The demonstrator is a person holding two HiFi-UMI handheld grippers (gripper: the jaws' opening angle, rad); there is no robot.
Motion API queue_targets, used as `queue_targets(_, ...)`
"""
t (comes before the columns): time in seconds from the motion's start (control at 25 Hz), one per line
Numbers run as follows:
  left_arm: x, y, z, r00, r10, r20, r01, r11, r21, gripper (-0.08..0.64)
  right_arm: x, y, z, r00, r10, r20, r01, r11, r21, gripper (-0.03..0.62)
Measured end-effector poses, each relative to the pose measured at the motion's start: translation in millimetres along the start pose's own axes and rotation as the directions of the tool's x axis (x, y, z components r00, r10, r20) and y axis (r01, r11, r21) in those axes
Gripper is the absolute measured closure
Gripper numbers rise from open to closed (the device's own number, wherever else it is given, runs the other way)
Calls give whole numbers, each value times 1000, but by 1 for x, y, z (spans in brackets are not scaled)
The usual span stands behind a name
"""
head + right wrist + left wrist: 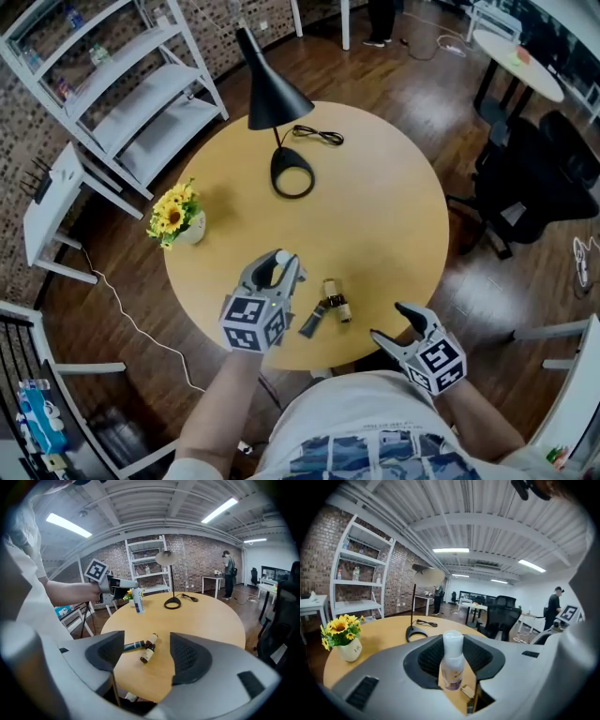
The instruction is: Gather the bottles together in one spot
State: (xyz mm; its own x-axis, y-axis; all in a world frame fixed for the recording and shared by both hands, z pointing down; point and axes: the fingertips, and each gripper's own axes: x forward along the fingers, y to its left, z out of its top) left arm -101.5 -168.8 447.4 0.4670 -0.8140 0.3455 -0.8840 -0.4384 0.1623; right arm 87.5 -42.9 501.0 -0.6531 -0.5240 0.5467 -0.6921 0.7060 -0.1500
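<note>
I am pinching the white bottle (452, 660) between the fingers of the left gripper (278, 270): both pads are pressing on its sides, and it is standing upright in the gap with its white cap uppermost. In the head view this gripper is sitting over the near left part of the round wooden bench (394, 206), well apart from the potted sunflowers (175, 214) at the bench's left edge. I cannot tell whether the bottle's base is touching the bench. I am keeping the fingers of the right gripper (394, 326) spread wide, with nothing pressed between them; this gripper is hanging at the near right rim of the bench and pointing down toward it. Through its open gap the right gripper view is showing the bottles lying on their sides near the front edge: a brown bottle (146, 654) with a pale label, and a dark slim bottle (134, 645) just beside it on the left, their ends touching. A pale-capped piece is lying at the far end of the brown bottle; I cannot tell whether it is a separate bottle. This group is resting between the two grippers, just beside the left one. A black lamp (272, 94) and its cable (319, 136) are occupying the far side of the bench.
</note>
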Motion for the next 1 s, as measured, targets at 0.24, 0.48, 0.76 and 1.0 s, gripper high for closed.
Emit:
queue_targets(0.24, 76, 67, -8, 985, 172, 5, -172, 985, 14, 436, -10, -62, -3, 999, 7, -43, -6, 1000, 12, 252)
queue_targets(0.48, 152, 114, -17, 971, 236, 34, -236, 971, 24, 436, -16, -118, -20, 993, 15, -114, -7, 997, 71, 253)
queue_targets(0.76, 200, 158, -36, 955, 294, 24, -295, 955, 36, 436, -13, -168, -30, 987, 12, -158, 6, 994, 114, 253)
queue_targets(1.0, 207, 171, -40, 954, 296, 43, -297, 955, 17, 436, -2, -180, -32, 982, 44, -184, -24, 994, 111, 253)
